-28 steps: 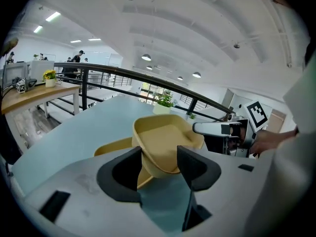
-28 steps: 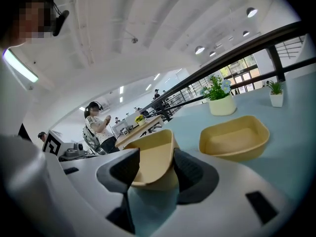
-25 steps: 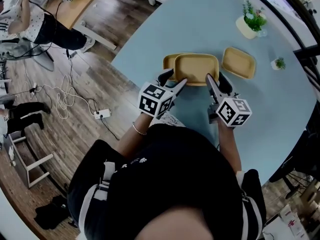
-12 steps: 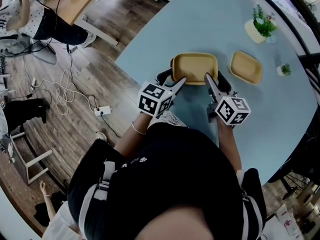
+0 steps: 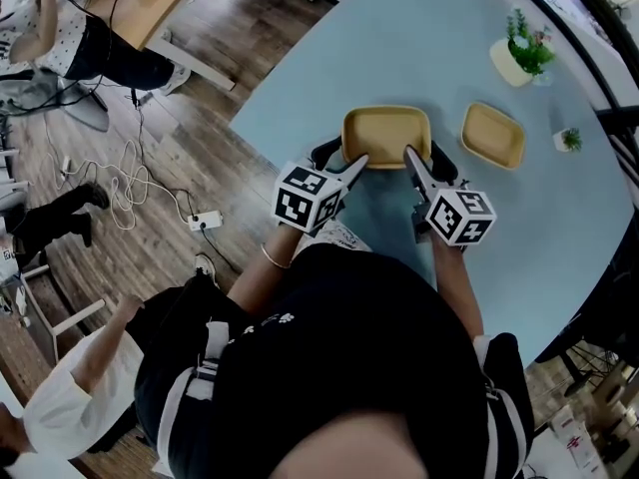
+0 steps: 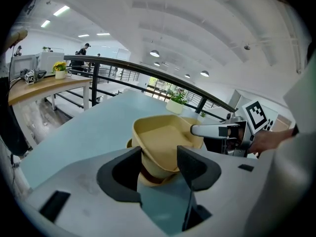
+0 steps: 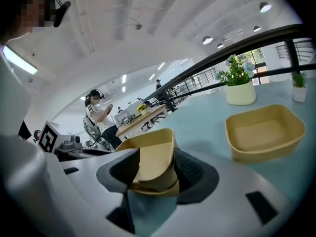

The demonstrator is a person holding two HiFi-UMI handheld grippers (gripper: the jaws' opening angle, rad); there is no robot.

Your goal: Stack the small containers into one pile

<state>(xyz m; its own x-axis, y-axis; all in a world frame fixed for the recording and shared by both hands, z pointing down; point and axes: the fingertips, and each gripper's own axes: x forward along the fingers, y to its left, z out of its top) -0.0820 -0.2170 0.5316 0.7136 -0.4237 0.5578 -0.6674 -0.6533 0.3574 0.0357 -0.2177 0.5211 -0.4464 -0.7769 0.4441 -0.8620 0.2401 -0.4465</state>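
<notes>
Since a second ago the tan rectangular plastic container (image 5: 387, 136) has slid squarely over its twin (image 6: 148, 176). The left hand-held gripper (image 5: 347, 166) and right hand-held gripper (image 5: 417, 168) each pinch one short end. Right of it on the pale blue counter (image 5: 419, 38), apart, lies the last tan container (image 5: 493, 135), nearer the right hand-held gripper.

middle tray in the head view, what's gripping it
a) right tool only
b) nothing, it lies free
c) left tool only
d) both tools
d: one end of the tray is pinched in the left tool, as the left gripper view shows, and its other end in the right tool, as the right gripper view shows.
</notes>
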